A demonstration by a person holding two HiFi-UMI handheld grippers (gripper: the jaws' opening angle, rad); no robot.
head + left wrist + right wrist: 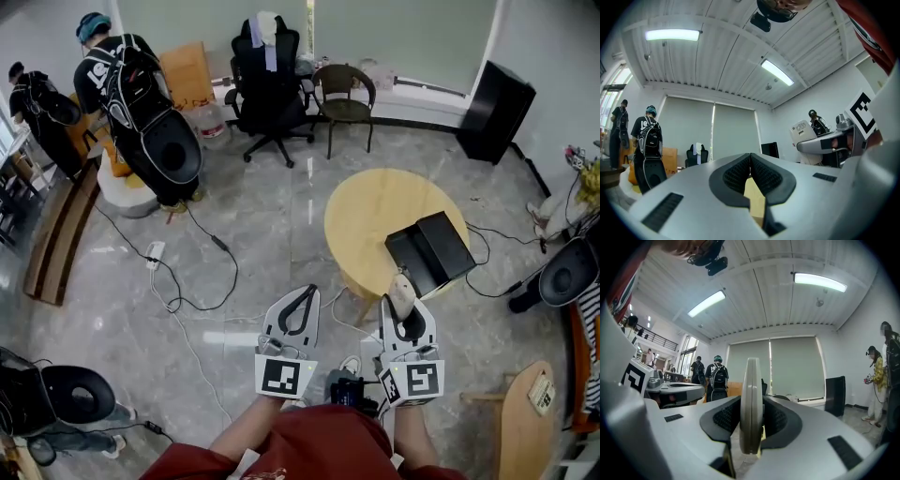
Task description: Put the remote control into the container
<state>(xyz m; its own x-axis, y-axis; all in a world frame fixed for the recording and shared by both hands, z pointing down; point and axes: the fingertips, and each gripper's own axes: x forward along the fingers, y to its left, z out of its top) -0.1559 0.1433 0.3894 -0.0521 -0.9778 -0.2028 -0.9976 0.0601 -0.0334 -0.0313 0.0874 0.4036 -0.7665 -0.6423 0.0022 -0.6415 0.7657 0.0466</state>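
The black container (431,251) is carried on the round wooden surface (375,220), right of centre. Left gripper (306,292) fingers are pressed together, empty. The upright remote control (751,394) is clamped by the right gripper (405,306) fingers, just below the container.

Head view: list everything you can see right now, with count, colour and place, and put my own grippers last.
round table: one, light wood, centre right of the floor
container: one, black, open, on the table's near right edge
remote control: one, pale grey, upright in the right jaws, beside the container
office chair: one, black, by the far window
side chair: one, dark, right of the office chair
cabinet: one, black, far right
power strip: one, white, on the floor at left
people: two, black backpacks, far left
left hand-held gripper: one, grey, jaws together, empty
right hand-held gripper: one, grey, clamped on the remote control
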